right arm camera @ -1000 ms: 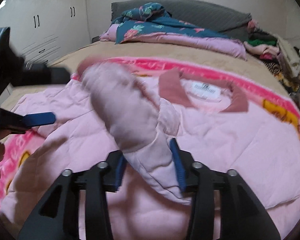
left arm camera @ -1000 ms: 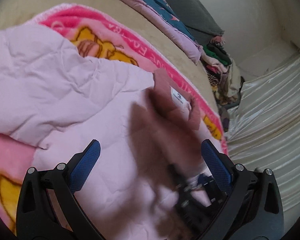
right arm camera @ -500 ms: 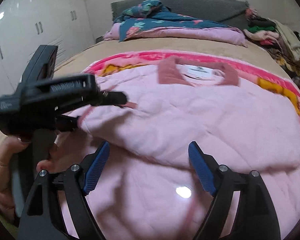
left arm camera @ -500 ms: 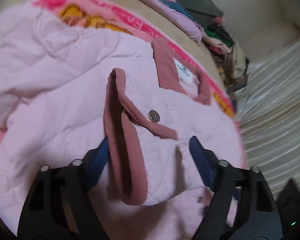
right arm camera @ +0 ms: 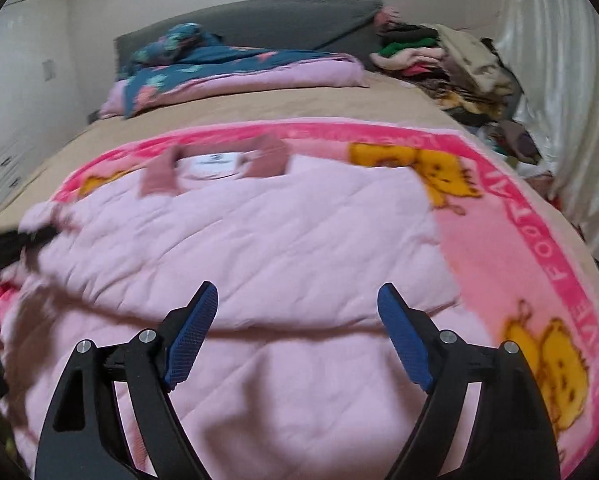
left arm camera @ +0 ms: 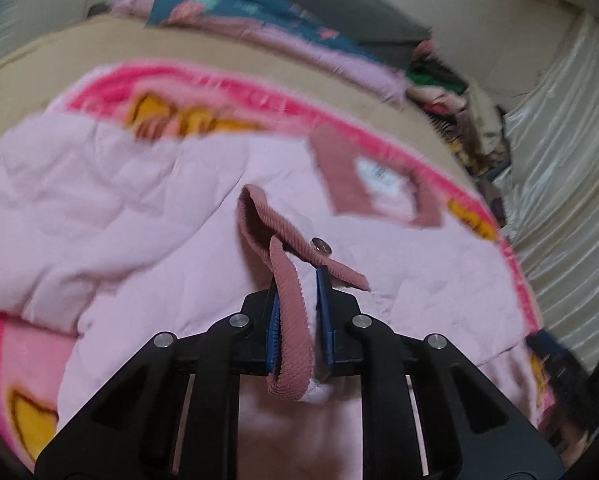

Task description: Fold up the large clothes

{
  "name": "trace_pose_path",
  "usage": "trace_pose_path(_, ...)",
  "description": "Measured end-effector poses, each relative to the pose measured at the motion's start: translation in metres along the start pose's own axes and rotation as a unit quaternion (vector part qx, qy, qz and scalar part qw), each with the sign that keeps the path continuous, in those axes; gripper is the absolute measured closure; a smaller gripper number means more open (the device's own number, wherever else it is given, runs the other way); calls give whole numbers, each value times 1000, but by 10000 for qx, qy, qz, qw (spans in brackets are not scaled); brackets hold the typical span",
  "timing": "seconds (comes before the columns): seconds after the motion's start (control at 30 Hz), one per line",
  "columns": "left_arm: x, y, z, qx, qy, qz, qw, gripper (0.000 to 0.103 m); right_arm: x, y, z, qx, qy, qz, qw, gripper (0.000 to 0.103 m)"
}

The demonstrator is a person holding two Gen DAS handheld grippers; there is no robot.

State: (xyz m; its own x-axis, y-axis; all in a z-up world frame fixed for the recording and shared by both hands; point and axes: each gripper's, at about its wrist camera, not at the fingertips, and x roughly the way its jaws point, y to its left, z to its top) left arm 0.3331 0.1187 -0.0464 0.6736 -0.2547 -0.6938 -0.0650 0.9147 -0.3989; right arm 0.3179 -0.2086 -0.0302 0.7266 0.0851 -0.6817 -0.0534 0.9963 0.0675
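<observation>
Left tongs point(left arm camera: 297, 300) on sleeve cuff point(left arm camera: 291, 320)

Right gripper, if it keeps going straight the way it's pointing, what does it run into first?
Most likely the pink quilted jacket spread on the bed. The right gripper stands open and empty, angled down at its body below the collar; depth is hard to judge.

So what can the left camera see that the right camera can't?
Only the left view shows the left gripper shut on the ribbed cuff, with its metal snap.

Only the right view shows the right gripper, open and empty, and the white wardrobe.

Both show the pink jacket with its collar, the cartoon blanket, the clothes pile and the curtain.
</observation>
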Motion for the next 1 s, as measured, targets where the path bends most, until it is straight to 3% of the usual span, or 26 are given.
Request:
trace_pose_path(0.17, 8, 7, -7, 12, 205, 108, 9997, 91, 27, -12, 19, 211, 196, 167, 9994, 21)
trace_pose_path(0.27, 9, 3, -9, 96, 259, 214, 9994, 88, 49, -14, 22, 106, 494, 31, 9987, 20)
trace_pose_path(0.33, 10, 3, -11, 120, 302, 272, 9991, 86, 68, -18, 13, 43, 905, -308, 9954, 20)
trace_pose_path(0.43, 13, 1, -13, 193, 356, 359, 9985, 81, 78, -24, 3, 134, 1055, -287, 9939, 19)
trace_pose_path(0.6, 10, -1, -16, 255, 417, 485, 9976, 61, 82, -26, -3, 190, 1034, -322, 9939, 19)
trace_pose_path(0.77, 1, -3, -18, 278, 430, 596, 9969, 26, 77, -23, -8, 140, 887, -443, 9950, 18)
trace_pose_path(0.87, -7, -7, -21, 324, 418, 703, 9961, 12, 72, -23, -11, 154, 818, -456, 9955, 16)
trace_pose_path(1.0, -16, -10, -23, 292, 429, 977, 9939, 9, 63, -22, -16, 190, 727, -470, 9961, 6)
